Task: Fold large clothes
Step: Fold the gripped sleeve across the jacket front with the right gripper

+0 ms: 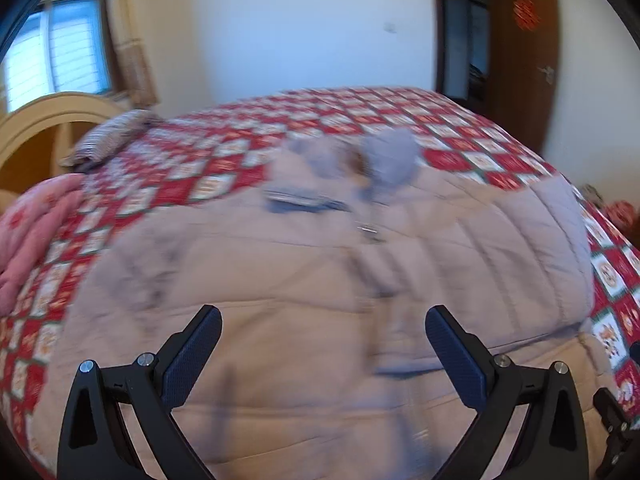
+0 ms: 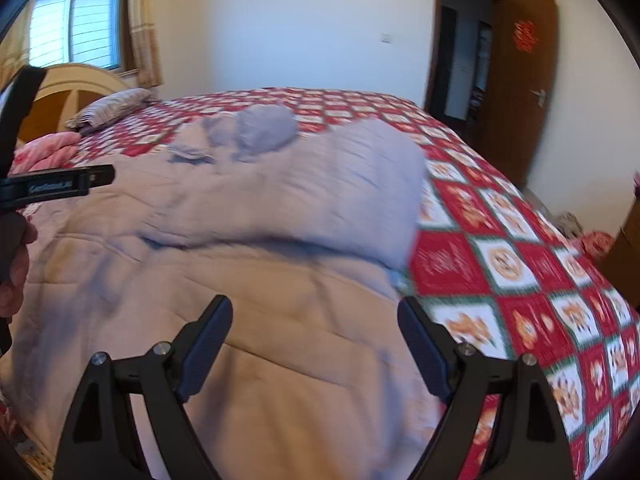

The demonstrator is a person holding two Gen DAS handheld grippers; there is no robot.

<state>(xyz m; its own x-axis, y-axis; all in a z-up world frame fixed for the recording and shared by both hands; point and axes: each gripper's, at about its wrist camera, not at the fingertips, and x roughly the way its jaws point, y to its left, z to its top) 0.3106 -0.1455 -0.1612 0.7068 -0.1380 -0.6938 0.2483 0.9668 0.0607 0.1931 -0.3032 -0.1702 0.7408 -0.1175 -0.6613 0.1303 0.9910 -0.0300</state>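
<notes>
Quilted coat [image 1: 280,272] on bed, label writing blurred

Your left gripper [image 2: 60,188] carries pale lettering along its black side bar, too blurred to read. The brown door [image 2: 524,80] bears a red paper ornament [image 2: 525,36], possibly a character; you can't make it out.

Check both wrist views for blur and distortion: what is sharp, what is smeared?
Left wrist: coat and quilt motion-smeared, left gripper crisp. Right wrist: coat smeared, right gripper sharp. Both: fisheye bends the bed, dark corners.
</notes>
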